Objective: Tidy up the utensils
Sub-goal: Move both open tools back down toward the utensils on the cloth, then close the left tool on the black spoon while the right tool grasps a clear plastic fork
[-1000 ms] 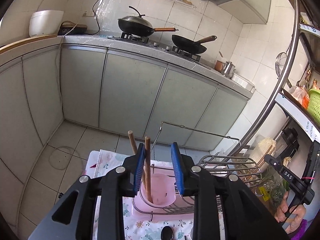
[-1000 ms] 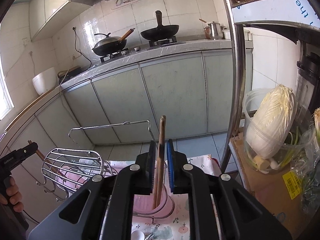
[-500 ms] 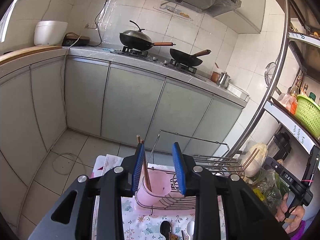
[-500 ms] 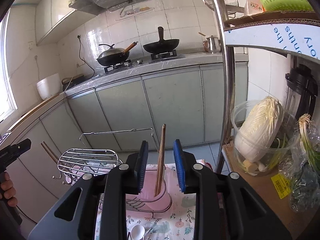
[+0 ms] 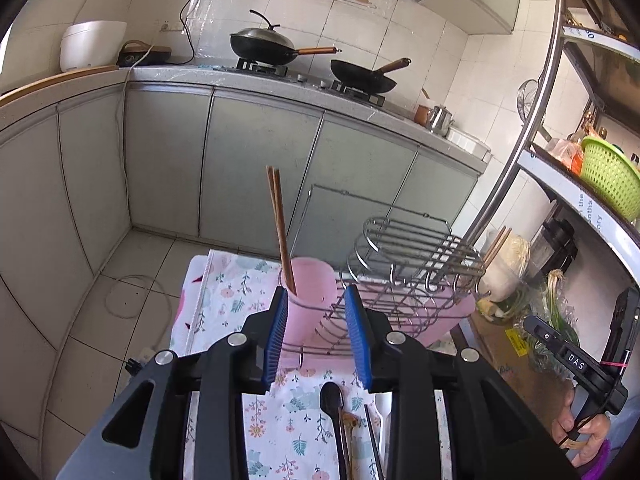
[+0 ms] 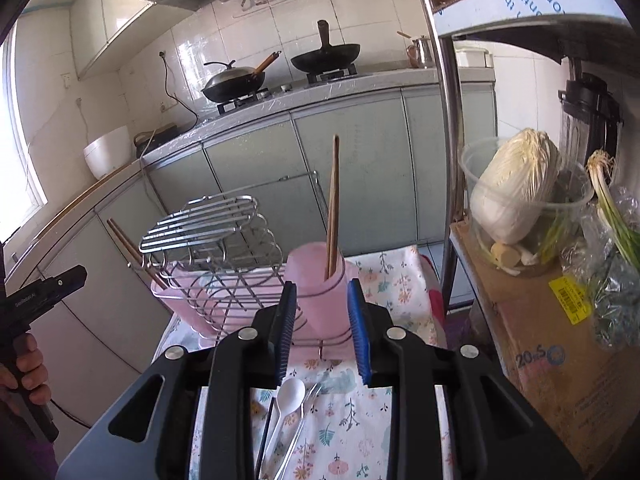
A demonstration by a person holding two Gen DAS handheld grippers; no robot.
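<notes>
Wooden chopsticks [image 5: 281, 232] stand in the pink plastic cup [image 5: 308, 300] at the wire rack's [image 5: 404, 264] left end. Left tool [image 5: 316, 342] gapes empty. Right tool [image 6: 322, 330] likewise, above a light, slippery white plastic spoon [image 6: 289, 398] on the floral-cloth worktop [image 6: 340, 432]; best pinched mid-handle.

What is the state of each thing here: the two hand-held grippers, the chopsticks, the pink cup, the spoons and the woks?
Left hand-held gripper: open, empty.
Right hand-held gripper: open, empty.
Chopsticks: standing tilted in the cup.
Pink cup: upright in the wire rack.
White spoon: lying on the floral cloth.
Black spoon: lying on the cloth.
Left wok: covered with a lid.
Right wok: uncovered.
</notes>
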